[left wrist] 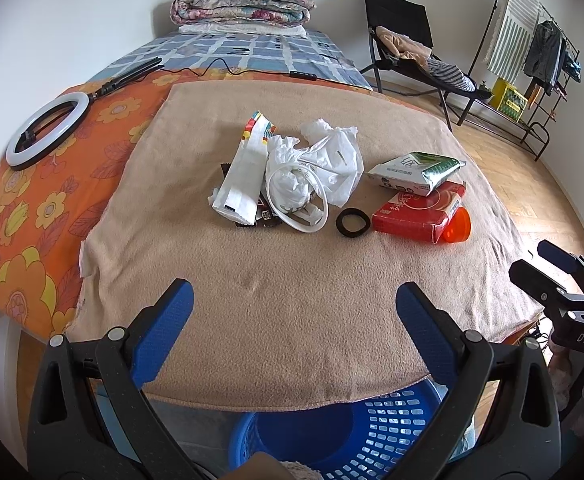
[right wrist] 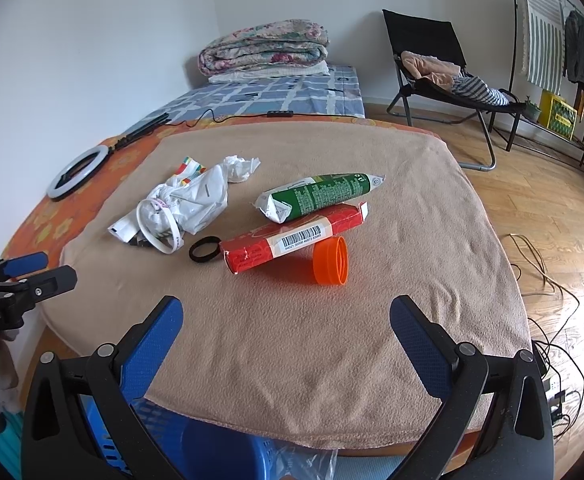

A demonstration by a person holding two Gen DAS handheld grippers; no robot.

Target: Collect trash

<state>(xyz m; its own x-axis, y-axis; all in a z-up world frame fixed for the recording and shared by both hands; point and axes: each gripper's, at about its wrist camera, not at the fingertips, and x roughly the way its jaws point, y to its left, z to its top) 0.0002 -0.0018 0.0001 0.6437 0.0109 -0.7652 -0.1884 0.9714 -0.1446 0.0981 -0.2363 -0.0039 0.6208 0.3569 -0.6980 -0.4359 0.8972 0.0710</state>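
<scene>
Both grippers hover at the near edge of the tan-blanketed surface [left wrist: 292, 320], jaws spread wide and empty. The crumpled white plastic bag [left wrist: 323, 164] lies straight ahead of the left gripper [left wrist: 293, 308]; the red carton [right wrist: 292, 236], long axis crosswise, sits ahead of the right gripper [right wrist: 286, 320]. The blue basket [left wrist: 371, 432] waits below.

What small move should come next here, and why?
Probably ease the left gripper forward to the crumpled white plastic bag. Both grippers, the right gripper too, are open and empty, the trash lies untouched on the tan blanket, and the blue basket waits below its near edge.
</scene>
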